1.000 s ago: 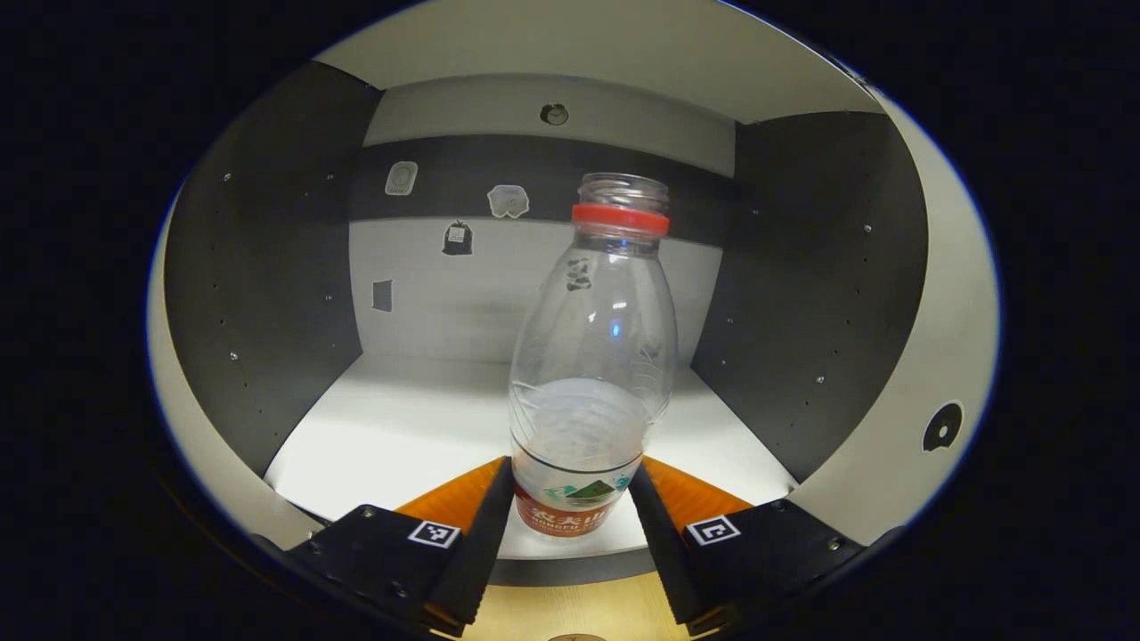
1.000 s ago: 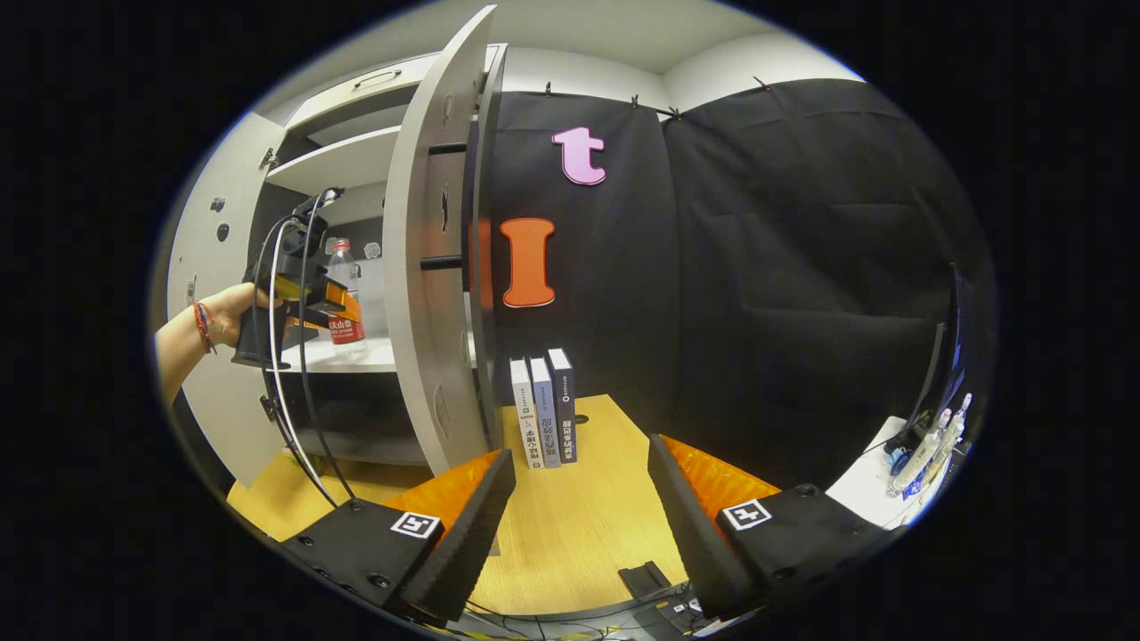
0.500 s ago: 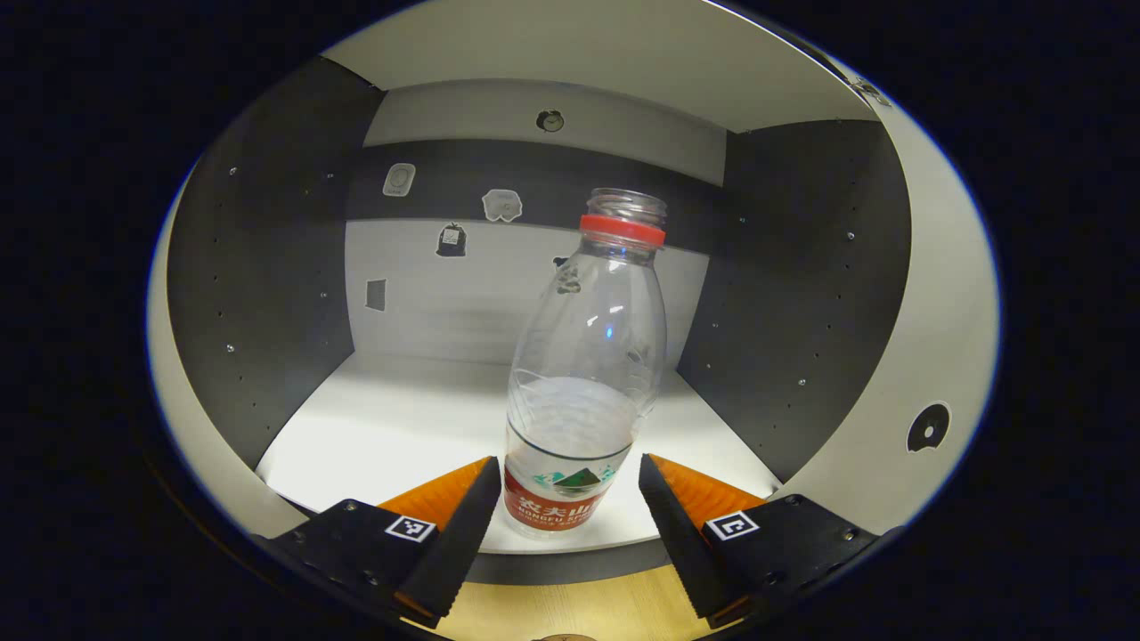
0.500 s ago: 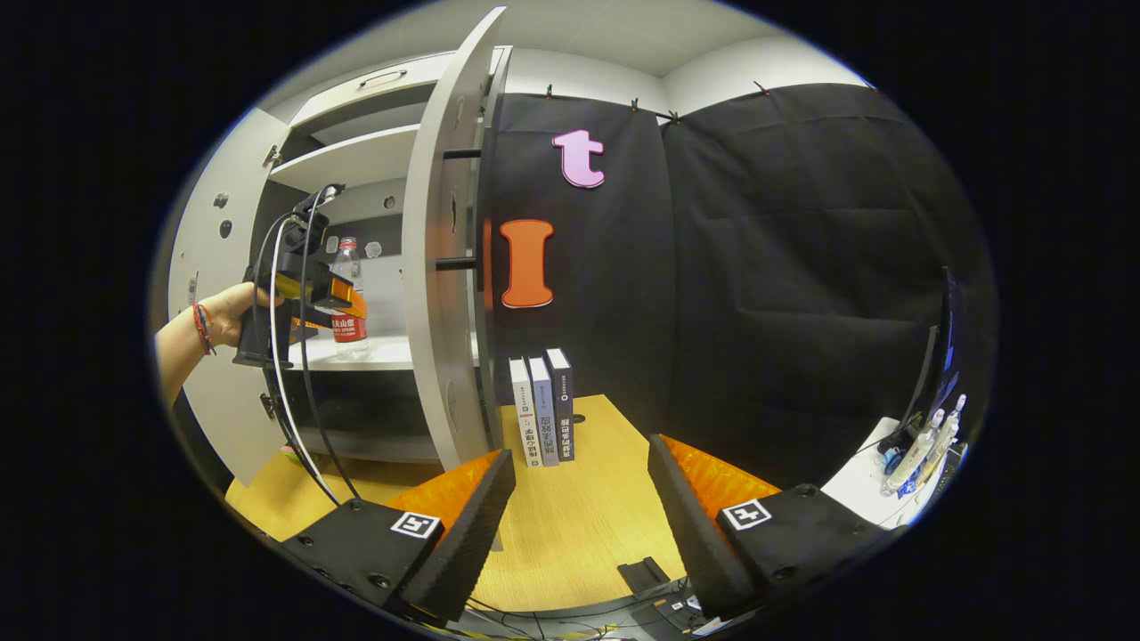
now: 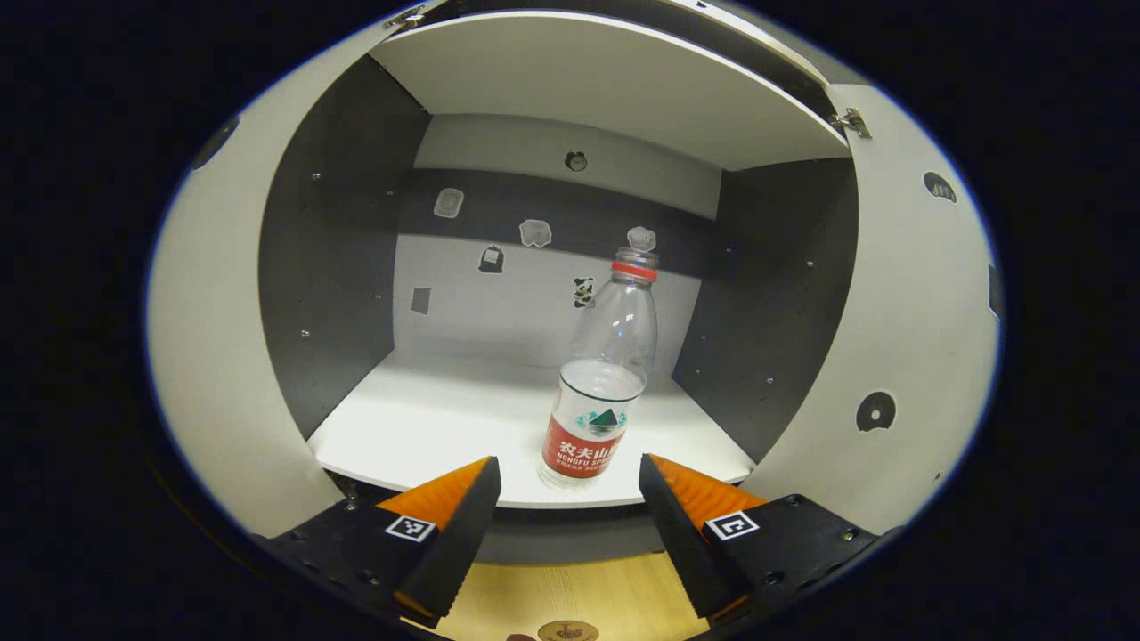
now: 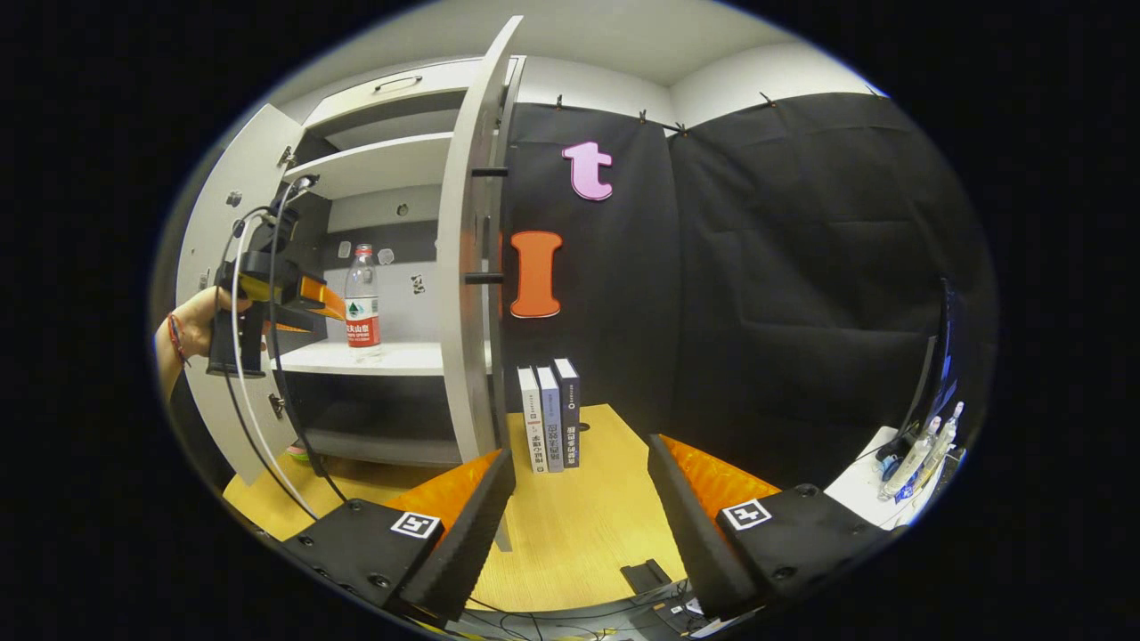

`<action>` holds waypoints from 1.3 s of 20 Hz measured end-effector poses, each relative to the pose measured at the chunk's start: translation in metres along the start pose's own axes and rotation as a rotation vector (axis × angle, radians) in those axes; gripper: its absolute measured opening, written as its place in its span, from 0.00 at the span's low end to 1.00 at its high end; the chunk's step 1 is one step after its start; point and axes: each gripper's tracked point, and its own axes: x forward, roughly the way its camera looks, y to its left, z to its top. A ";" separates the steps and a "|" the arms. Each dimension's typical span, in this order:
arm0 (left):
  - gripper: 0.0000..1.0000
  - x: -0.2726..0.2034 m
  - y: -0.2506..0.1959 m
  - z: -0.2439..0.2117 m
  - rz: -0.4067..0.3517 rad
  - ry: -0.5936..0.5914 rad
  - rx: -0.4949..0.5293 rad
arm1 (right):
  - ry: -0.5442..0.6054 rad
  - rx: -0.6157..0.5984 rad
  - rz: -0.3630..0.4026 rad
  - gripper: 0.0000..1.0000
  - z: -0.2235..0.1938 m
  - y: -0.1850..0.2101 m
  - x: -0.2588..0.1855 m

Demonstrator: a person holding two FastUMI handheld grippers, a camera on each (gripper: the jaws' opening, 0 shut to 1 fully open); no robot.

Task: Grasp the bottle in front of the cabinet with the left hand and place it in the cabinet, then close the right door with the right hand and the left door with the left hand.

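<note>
1. One bottle (image 5: 595, 392) stands upright on the cabinet shelf (image 5: 427, 427), near its front edge.
2. Left hand-held gripper (image 5: 570, 485): fingers spread apart, just in front of the bottle, not touching.
3. Right hand-held gripper (image 6: 581, 485): fingers apart, empty, above the tabletop (image 6: 579, 525).
4. Right door (image 6: 468, 267) and left door (image 6: 223, 267) both open.

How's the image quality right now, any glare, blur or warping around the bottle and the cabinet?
Left gripper view: the bottle is sharp, the lit shelf looks bright, close to washed out, and the fisheye bows the cabinet's side panels. Right gripper view: no blur, the bottle is small but clear, and the right door curves with the lens.
</note>
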 end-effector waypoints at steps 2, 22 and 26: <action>0.95 -0.029 0.003 0.007 0.001 -0.032 0.001 | -0.019 -0.020 0.010 0.99 0.009 0.004 -0.003; 0.95 -0.266 0.059 0.007 0.136 -0.265 0.011 | -0.075 -0.065 0.038 0.99 0.059 0.015 0.053; 0.94 -0.280 0.054 0.003 0.127 -0.262 0.022 | -0.065 -0.092 0.020 0.99 0.058 0.019 0.064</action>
